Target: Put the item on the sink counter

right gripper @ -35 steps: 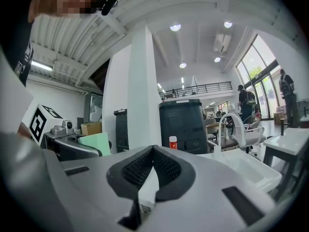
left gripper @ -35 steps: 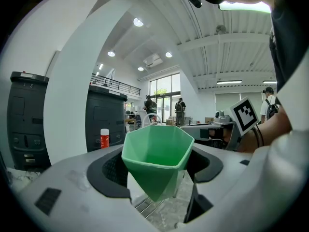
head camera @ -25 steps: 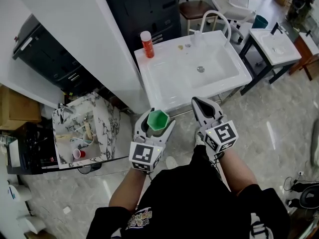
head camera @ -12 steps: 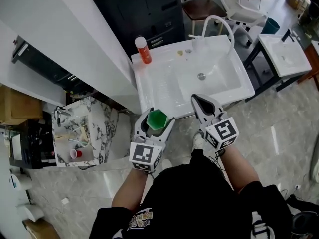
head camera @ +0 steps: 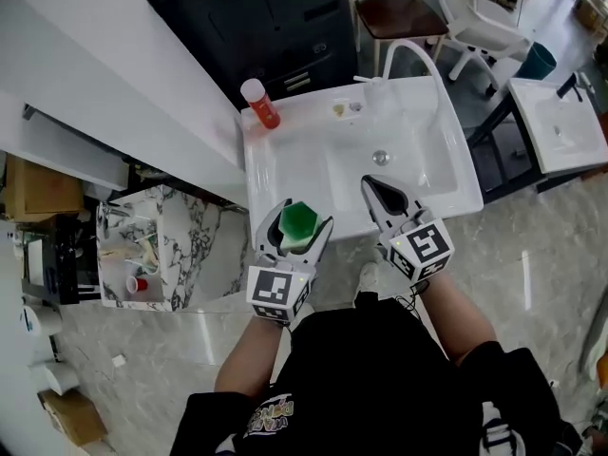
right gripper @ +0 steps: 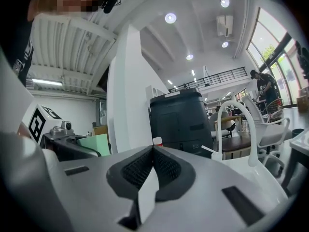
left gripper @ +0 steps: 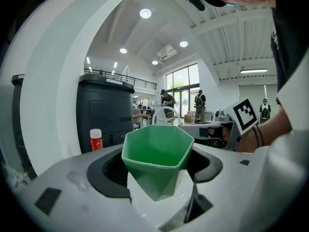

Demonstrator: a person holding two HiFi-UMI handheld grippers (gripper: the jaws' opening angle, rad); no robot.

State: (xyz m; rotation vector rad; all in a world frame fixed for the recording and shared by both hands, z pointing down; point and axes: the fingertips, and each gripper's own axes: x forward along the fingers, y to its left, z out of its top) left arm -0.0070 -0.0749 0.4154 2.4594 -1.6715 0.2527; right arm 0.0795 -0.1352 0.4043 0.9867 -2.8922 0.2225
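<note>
A green faceted cup [head camera: 298,222] [left gripper: 157,161] is clamped upright between the jaws of my left gripper [head camera: 294,226] [left gripper: 159,178], just over the front left edge of the white sink counter [head camera: 271,174]. In the right gripper view the cup [right gripper: 95,144] shows at the left. My right gripper [head camera: 382,196] [right gripper: 153,166] is shut with nothing in it, its jaws pressed together above the sink's front rim. The basin has a drain [head camera: 381,158] and a curved white faucet [head camera: 418,60] [right gripper: 237,124] at the back.
An orange bottle with a white cap [head camera: 259,103] [left gripper: 96,139] stands on the counter's back left corner. A dark cabinet [head camera: 256,17] stands behind the sink, a white wall panel [head camera: 104,84] to its left. A marbled side table [head camera: 157,245] holds clutter. A second small sink [head camera: 560,126] is at right.
Both grippers have come closer to the sink; the cup now hangs over the counter's front edge instead of over the floor. Both grips are unchanged.
</note>
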